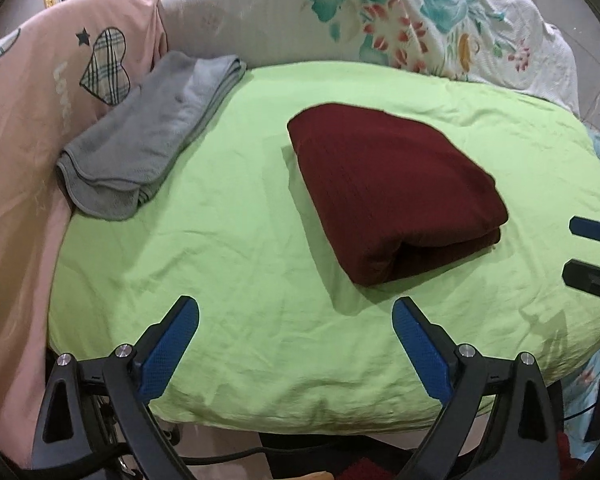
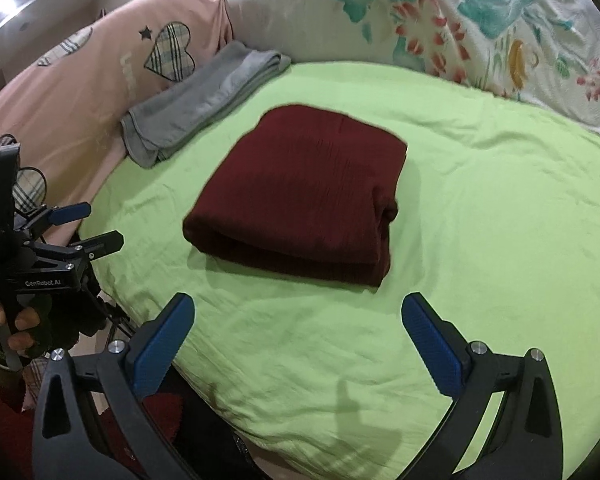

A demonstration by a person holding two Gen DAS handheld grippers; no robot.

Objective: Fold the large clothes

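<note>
A dark red garment (image 1: pixel 396 192), folded into a thick rectangle, lies on a bed covered by a light green sheet (image 1: pixel 240 240), ahead of both tools and touching neither. The left tool (image 1: pixel 296 320) hangs above the sheet's near edge with its blue pads spread wide and nothing between them; the right tool (image 2: pixel 298 320) is likewise released and empty, the garment just beyond its fingertips. A folded grey towel (image 1: pixel 148 136) sits well apart to the left, against a pink cover (image 1: pixel 32 120), with a floral quilt (image 1: pixel 380 12) behind.
</note>
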